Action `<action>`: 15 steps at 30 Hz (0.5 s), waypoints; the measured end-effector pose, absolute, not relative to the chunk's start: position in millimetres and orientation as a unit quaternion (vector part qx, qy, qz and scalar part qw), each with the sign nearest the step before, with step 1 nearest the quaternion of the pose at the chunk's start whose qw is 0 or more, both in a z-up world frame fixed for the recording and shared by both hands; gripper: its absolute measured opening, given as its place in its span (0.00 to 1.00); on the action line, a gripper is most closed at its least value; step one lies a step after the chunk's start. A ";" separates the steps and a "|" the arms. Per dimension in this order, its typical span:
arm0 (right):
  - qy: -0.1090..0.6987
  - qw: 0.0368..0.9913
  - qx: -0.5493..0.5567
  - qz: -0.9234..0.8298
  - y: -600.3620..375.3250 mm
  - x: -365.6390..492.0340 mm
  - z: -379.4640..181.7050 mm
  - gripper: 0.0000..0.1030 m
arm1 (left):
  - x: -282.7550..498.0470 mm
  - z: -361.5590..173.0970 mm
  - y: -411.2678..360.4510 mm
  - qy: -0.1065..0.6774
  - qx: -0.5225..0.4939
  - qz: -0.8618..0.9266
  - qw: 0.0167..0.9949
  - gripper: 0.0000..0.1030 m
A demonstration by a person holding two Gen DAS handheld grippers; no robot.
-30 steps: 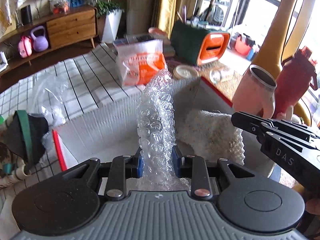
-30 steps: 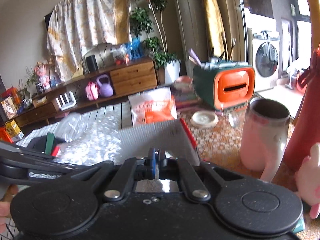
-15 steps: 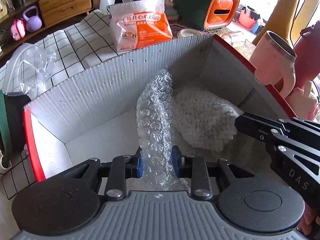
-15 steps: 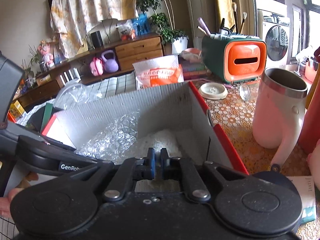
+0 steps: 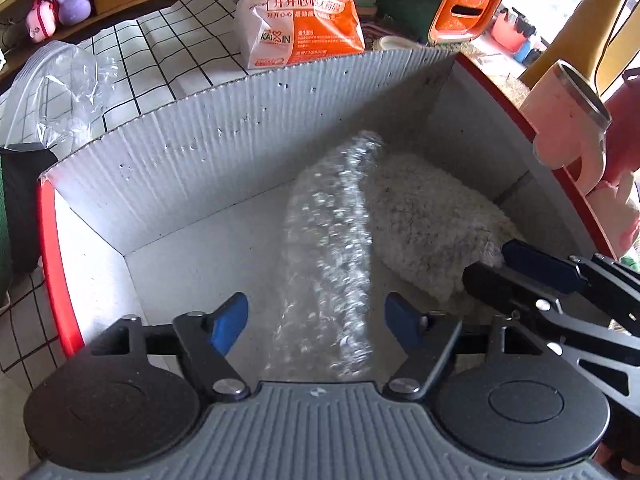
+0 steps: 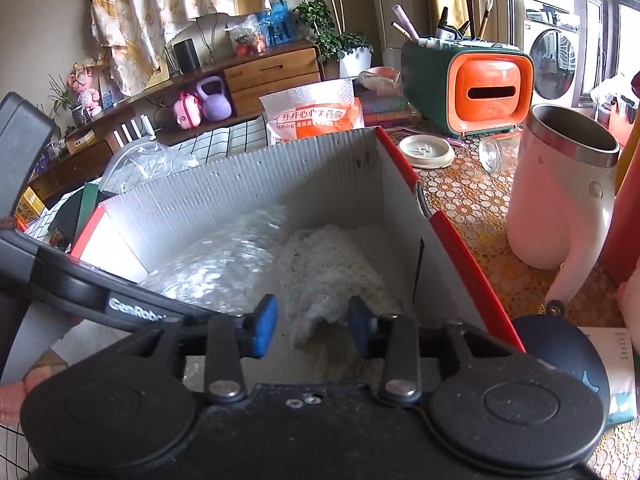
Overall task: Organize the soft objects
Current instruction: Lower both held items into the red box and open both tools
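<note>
A white corrugated box with red rims (image 5: 208, 152) holds a roll of bubble wrap (image 5: 328, 240) and a fluffy white cloth (image 5: 432, 224) side by side. My left gripper (image 5: 316, 320) is open above the box, the blurred bubble wrap free between its jaws. My right gripper (image 6: 312, 326) is open over the fluffy cloth (image 6: 332, 264), near the box's right wall (image 6: 400, 184); the bubble wrap (image 6: 216, 260) lies to its left. The right gripper also shows in the left wrist view (image 5: 532, 276).
An orange-and-white packet (image 5: 304, 28) stands behind the box. A clear plastic bag (image 5: 68, 84) lies on the checked cloth at left. A pink-white mug (image 6: 560, 196), a green-orange holder (image 6: 472, 84), a lid (image 6: 426, 152) and a jar (image 6: 494, 154) stand at right.
My left gripper has opened and let go of the bubble wrap, which has dropped into the box beside the cloth. My right gripper has opened and lowered towards the cloth.
</note>
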State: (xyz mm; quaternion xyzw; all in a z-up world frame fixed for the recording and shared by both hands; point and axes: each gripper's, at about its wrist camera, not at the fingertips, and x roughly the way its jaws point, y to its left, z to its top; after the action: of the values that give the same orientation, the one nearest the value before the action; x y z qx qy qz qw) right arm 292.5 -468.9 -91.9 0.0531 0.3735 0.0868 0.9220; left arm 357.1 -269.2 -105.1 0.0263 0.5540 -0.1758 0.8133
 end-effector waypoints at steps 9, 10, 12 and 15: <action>0.361 0.927 0.051 0.083 -467.2 286.4 -82.7 0.59 | 351.6 -93.2 -265.8 0.532 0.030 -0.177 0.827 0.74; 0.360 0.928 0.051 0.083 -466.9 285.1 -81.0 0.61 | 349.7 -91.3 -266.2 0.529 0.034 -0.178 0.829 0.74; 0.356 0.930 0.048 0.082 -465.7 282.4 -76.7 0.62 | 345.7 -86.6 -266.1 0.521 0.043 -0.177 0.834 0.74; 0.350 0.932 0.044 0.080 -464.3 277.6 -70.5 0.67 | 339.0 -77.6 -262.6 0.507 0.039 -0.181 0.842 0.74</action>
State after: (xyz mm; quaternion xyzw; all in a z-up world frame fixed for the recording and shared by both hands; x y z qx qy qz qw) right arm 277.6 -464.3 -70.5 0.0445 0.3503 0.0797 0.9322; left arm 339.0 -262.6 -77.6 0.0394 0.5066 -0.1807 0.8421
